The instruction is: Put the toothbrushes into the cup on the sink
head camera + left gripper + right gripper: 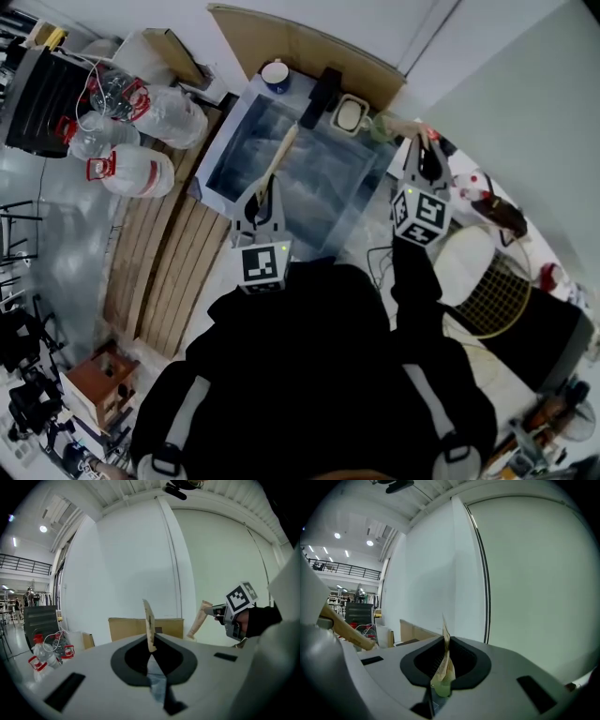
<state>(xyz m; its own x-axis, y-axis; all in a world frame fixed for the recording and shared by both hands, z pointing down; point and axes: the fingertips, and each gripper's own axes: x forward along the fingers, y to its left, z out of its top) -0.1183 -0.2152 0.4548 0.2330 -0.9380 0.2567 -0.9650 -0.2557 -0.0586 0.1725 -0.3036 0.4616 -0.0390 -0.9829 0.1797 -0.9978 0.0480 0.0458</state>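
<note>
The steel sink (229,120) lies ahead of me, and a blue-and-white cup (275,74) stands on its far rim. My left gripper (263,199) hovers over the sink's near edge, shut on a toothbrush in a beige paper wrapper (278,157) that points toward the cup. The same wrapper (149,626) stands upright between the jaws in the left gripper view. My right gripper (421,156) is at the sink's right side, shut on a second wrapped toothbrush (442,666) with a green end. That gripper (220,612) and its wrapper (198,620) also show in the left gripper view.
A black faucet (318,97) and a soap dish (351,114) sit at the sink's back. Large water jugs (141,141) lie left of the sink beside wooden slats (159,267). A cardboard panel (309,47) leans behind. A mesh racket (492,292) lies at the right.
</note>
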